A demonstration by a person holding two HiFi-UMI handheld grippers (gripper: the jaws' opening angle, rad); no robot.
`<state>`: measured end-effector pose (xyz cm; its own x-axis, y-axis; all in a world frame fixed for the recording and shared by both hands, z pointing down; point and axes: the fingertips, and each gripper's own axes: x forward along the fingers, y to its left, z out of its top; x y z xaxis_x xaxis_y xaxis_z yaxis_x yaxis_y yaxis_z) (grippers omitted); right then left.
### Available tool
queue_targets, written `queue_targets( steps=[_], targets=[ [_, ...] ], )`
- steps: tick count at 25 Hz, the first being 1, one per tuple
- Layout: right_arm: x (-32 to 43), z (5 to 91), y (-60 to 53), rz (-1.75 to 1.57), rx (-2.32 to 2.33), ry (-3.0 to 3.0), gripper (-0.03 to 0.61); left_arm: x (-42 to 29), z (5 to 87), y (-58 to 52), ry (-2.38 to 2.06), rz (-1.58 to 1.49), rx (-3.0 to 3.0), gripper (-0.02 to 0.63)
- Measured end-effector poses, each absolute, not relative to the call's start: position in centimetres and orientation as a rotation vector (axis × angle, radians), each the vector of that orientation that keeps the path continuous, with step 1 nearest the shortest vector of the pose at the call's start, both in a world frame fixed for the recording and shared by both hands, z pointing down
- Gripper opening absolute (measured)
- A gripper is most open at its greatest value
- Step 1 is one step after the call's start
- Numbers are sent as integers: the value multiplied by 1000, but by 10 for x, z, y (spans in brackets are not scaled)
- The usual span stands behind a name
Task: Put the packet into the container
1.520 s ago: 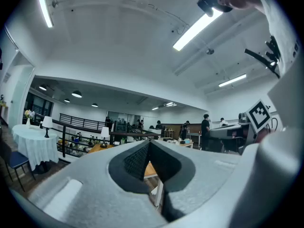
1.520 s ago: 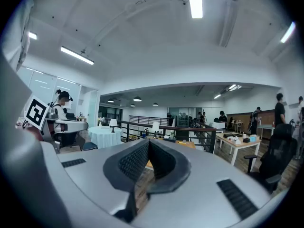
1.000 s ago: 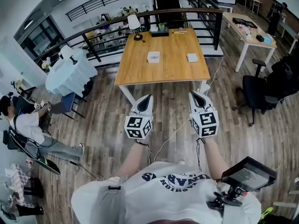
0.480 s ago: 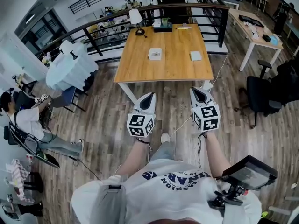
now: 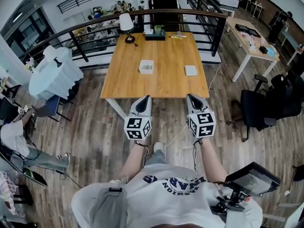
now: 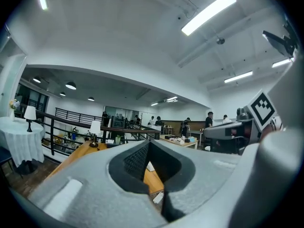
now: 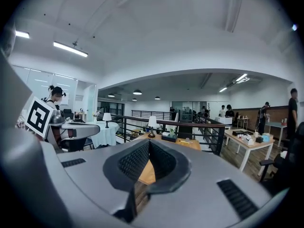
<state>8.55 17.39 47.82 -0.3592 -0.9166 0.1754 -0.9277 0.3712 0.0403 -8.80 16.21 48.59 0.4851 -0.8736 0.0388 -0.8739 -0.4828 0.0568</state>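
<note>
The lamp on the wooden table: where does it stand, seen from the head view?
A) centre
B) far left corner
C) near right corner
B: the lamp stands at the wooden table's far left corner, close to the railing.

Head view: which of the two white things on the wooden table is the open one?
The left one, the container: raised walls, open top. The packet to its right lies flat.

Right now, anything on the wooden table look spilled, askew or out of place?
Nothing stands out. The container sits upright on the table; the packet lies flat, apart from it. No spill shows.
</note>
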Motion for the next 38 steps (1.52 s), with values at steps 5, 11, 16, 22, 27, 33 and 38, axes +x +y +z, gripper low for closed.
queue_targets(
  steps=[5,11,16,22,27,33,38],
  targets=[
    [68,467,101,95,1702,-2421,8,-99,479,87,-1522,25,2684,3],
    [52,464,32,106,1738,-2402,8,-102,482,14,-1401,62,2742,3],
    [40,472,-7,120,1774,-2380,8,-119,497,-31,-1381,86,2739,3],
    [39,483,-30,164,1793,-2362,8,-118,498,-53,-1325,46,2753,3],
    [41,487,-41,189,1801,-2362,8,-110,503,-58,-1295,67,2766,3],
    [57,488,-71,209,1835,-2377,8,-99,494,-78,-1355,66,2770,3],
    [78,490,-116,217,1816,-2368,8,-86,488,-113,-1400,56,2752,3]
  ],
)
